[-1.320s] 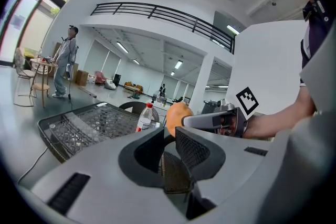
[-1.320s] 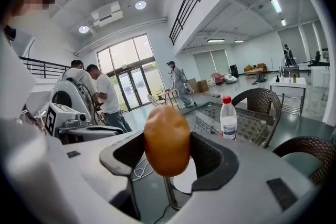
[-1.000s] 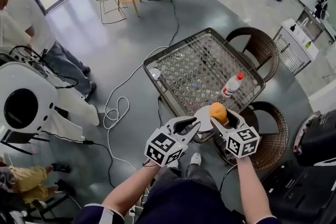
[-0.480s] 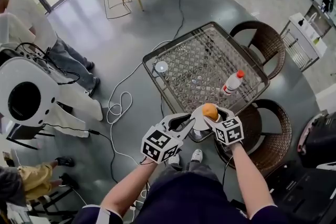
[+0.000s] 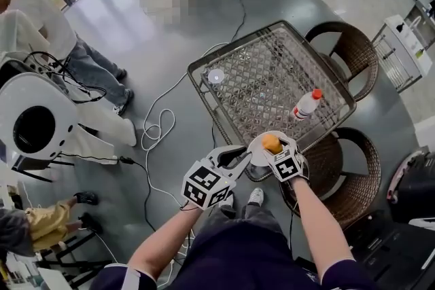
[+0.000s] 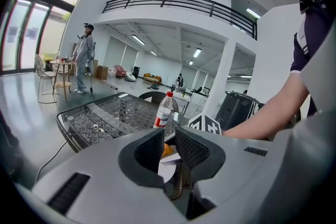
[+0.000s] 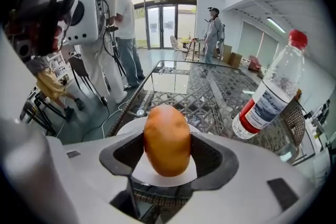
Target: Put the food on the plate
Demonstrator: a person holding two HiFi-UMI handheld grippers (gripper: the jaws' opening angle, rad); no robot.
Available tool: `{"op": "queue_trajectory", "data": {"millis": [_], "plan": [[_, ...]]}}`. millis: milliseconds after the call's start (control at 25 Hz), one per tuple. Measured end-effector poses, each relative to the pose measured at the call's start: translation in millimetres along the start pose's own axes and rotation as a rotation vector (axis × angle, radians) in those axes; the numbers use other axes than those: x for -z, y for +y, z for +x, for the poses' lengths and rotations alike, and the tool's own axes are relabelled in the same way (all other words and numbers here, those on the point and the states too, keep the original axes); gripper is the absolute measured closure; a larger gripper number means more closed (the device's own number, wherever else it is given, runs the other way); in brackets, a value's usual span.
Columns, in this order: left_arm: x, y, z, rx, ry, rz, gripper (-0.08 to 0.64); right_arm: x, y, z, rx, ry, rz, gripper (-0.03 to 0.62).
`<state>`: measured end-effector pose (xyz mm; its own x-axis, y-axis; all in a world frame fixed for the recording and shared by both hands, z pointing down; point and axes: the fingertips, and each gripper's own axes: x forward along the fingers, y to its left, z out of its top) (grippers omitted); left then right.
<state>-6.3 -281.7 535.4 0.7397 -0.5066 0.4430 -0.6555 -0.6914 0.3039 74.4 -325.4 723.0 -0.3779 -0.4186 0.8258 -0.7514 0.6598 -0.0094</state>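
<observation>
An orange, egg-shaped piece of food (image 5: 272, 143) (image 7: 167, 147) sits between the jaws of my right gripper (image 5: 273, 147) (image 7: 167, 150), which is shut on it just above a white plate (image 5: 256, 157) (image 7: 128, 130). The plate lies at the near edge of the mesh-topped table (image 5: 265, 78). My left gripper (image 5: 242, 160) (image 6: 169, 148) reaches in from the left and is shut on the plate's (image 6: 164, 168) near rim. In the left gripper view the food (image 6: 166, 150) shows just beyond the jaws.
A plastic water bottle (image 5: 306, 104) (image 7: 268, 94) (image 6: 164, 110) with a red cap stands on the table right of the plate. A small round lid (image 5: 215, 76) lies at the table's far left. Wicker chairs (image 5: 343, 58) (image 5: 343, 170) stand at the right side. Cables (image 5: 156, 132) run across the floor.
My right gripper has carried the food a little further in over the plate. The left gripper has kept its hold on the plate's rim.
</observation>
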Motion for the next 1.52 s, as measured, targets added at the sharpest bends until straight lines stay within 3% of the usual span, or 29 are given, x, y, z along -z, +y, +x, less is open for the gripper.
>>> {"op": "queue_trajectory", "data": {"millis": [440,880,1080,1240,1520], "plan": [[3,3,-4,-0.014,0.004,-0.013,0.485,-3,13,14,-0.055,0.041,-0.037,0.308],[3,0,-10,0.002,-0.001,-0.005,0.485,2,7,-2,-0.043,0.024,0.037,0.307],[-3,-4,-7,0.023,-0.021,0.002,0.485,-23,-16,-43,-0.006,-0.096,0.114,0.307],[-16,-7,-7,0.038,-0.049,0.025,0.485,-64,-29,-91,0.008,-0.264,0.191,0.322],[-58,-14,-12,0.051,-0.131,0.092,0.485,-123,-28,-174,0.026,-0.542,0.224,0.526]]}}
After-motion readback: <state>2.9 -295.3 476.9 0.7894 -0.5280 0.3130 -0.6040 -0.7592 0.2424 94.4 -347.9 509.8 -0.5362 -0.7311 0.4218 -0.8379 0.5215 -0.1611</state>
